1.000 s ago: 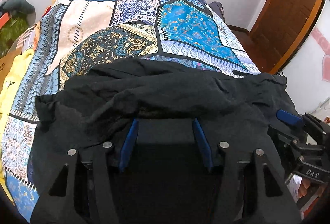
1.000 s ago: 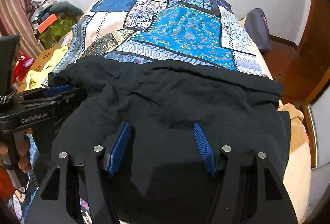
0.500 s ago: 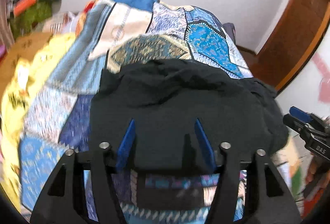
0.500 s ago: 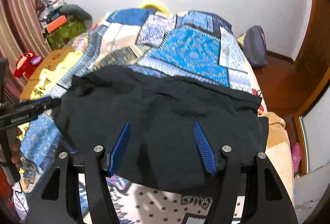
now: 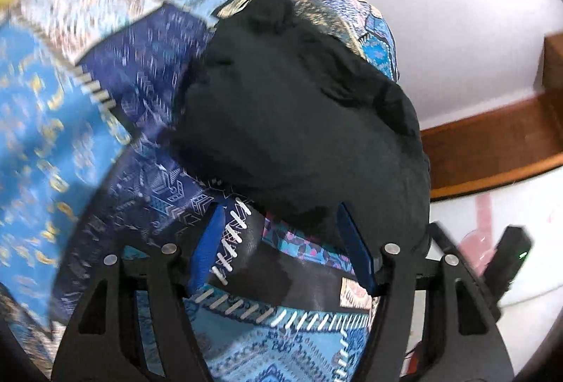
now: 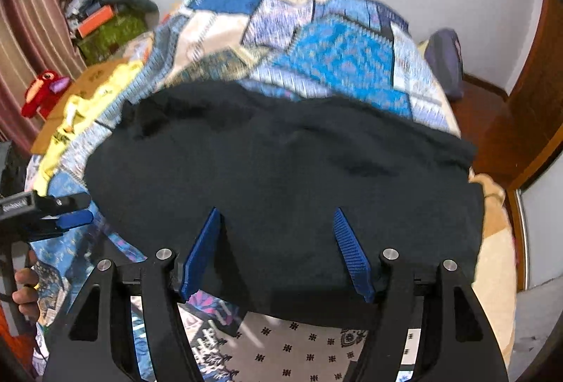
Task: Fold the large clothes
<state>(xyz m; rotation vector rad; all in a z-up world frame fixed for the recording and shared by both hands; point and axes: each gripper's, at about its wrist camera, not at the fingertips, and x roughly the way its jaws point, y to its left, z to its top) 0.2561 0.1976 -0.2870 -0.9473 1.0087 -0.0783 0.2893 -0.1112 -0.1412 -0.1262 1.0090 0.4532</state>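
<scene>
Black garment (image 6: 281, 177) on bed (image 6: 316, 40): soft, limp, light; take the 6 o'clock hem corners. Both hand-held grippers, left (image 5: 281, 220) and right (image 6: 278, 223), released.

A bed covered by a blue, white and gold patchwork-patterned bedspread (image 6: 337, 47) carries a large black garment (image 6: 281, 177) lying in a rumpled, folded heap across its near end.

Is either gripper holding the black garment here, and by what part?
Neither: the left gripper and right gripper are open, and the black garment lies free on the bedspread.
</scene>
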